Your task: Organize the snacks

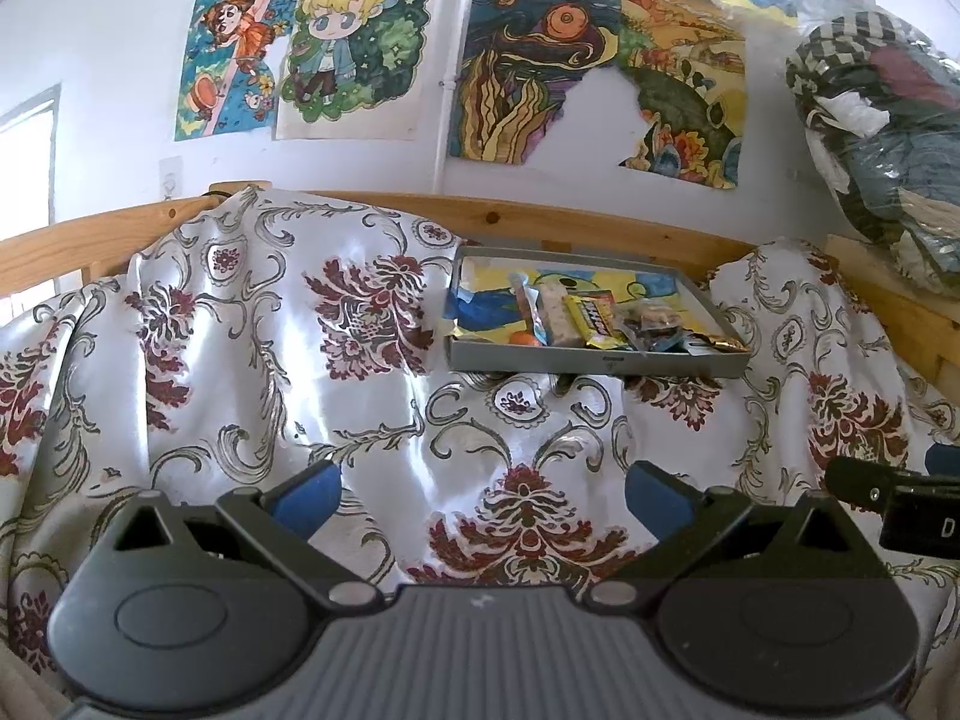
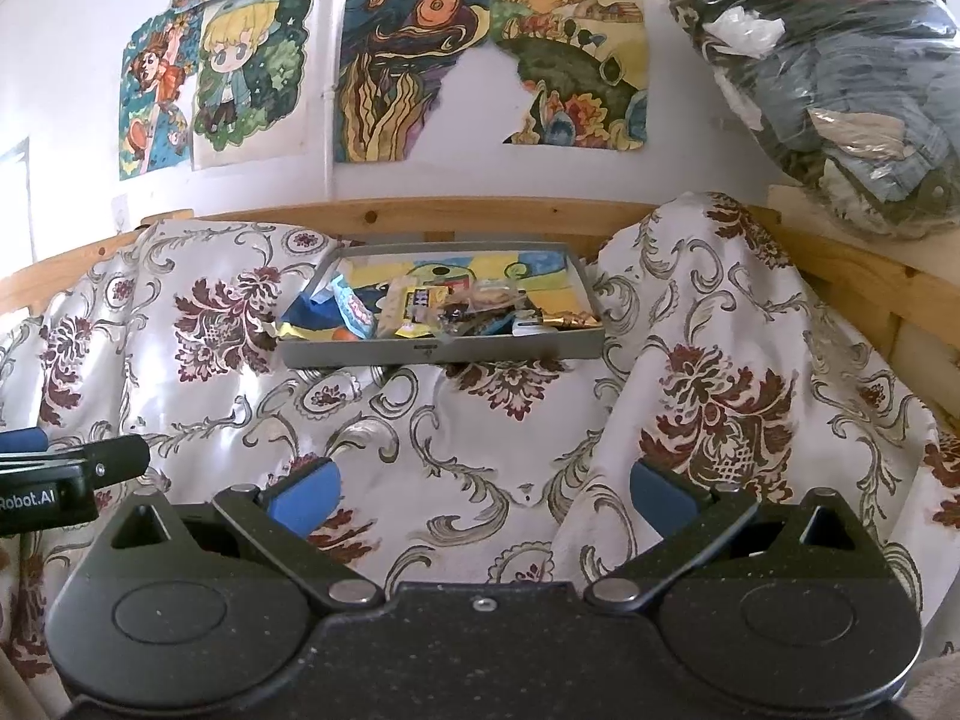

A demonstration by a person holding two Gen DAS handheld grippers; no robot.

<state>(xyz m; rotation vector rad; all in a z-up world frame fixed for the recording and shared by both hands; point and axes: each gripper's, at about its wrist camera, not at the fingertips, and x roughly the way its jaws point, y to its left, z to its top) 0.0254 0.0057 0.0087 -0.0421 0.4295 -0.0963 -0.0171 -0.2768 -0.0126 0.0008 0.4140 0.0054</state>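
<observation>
A shallow grey tray [image 1: 594, 363] [image 2: 441, 353] lined with a colourful drawing rests on the patterned cloth ahead of both grippers. Several wrapped snacks lie in it: a yellow packet [image 1: 593, 315] [image 2: 418, 307], a white bar [image 1: 555, 313], a light blue packet [image 2: 354, 310], a clear bag of dark pieces [image 1: 651, 324] [image 2: 465, 315] and a gold wrapper [image 1: 723, 343] [image 2: 570, 319]. My left gripper [image 1: 483, 495] is open, well short of the tray, with nothing between its blue pads. My right gripper [image 2: 480, 495] is open too, empty, at a similar distance.
A white satin cloth with red floral print [image 1: 252, 348] [image 2: 708, 396] covers the surface in folds. A wooden rail [image 1: 540, 219] [image 2: 456, 213] runs behind the tray. Drawings hang on the white wall [image 1: 108, 60]. A clear bag of clothes [image 1: 888, 138] [image 2: 840, 90] sits at the right.
</observation>
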